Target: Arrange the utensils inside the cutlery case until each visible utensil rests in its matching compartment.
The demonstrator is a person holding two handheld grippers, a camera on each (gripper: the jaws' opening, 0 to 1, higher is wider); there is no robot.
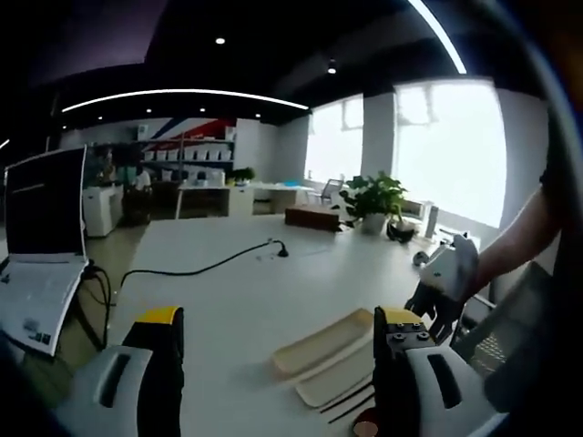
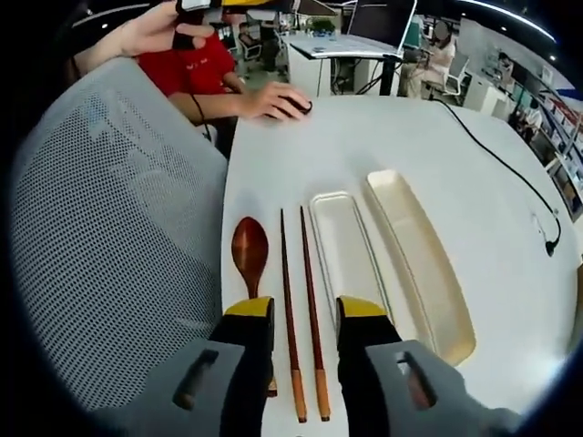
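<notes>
In the left gripper view, the left gripper (image 1: 278, 350) hangs over the white table (image 1: 228, 282) with its jaws spread wide and nothing between them. The cutlery case lies ahead and toward the right-hand jaw, as two cream pieces: one tray (image 1: 321, 340) and a second tray (image 1: 335, 375) touching it, both slanting across the view. Two dark chopsticks (image 1: 348, 401) and the rim of a spoon (image 1: 366, 425) peek out beside that jaw. Further right, the other gripper (image 1: 446, 282) comes in, held by a person's arm.

In the right gripper view, the right gripper (image 2: 305, 319) is open, jaws set fairly narrow and holding nothing. The pair of chopsticks (image 2: 301, 300) runs straight away from it, their long axis in line with the jaws and their near ends passing between the yellow tips. The wooden spoon (image 2: 250, 250) lies just beside them on the left, bowl pointing away, its handle running under the left jaw. The narrow tray (image 2: 344, 246) sits just right of the chopsticks, the wider tray (image 2: 424, 264) beyond it; both are empty.

I judge the right gripper the nearer one, already lined up on the chopsticks. No utensil is yet in its compartment.
</notes>
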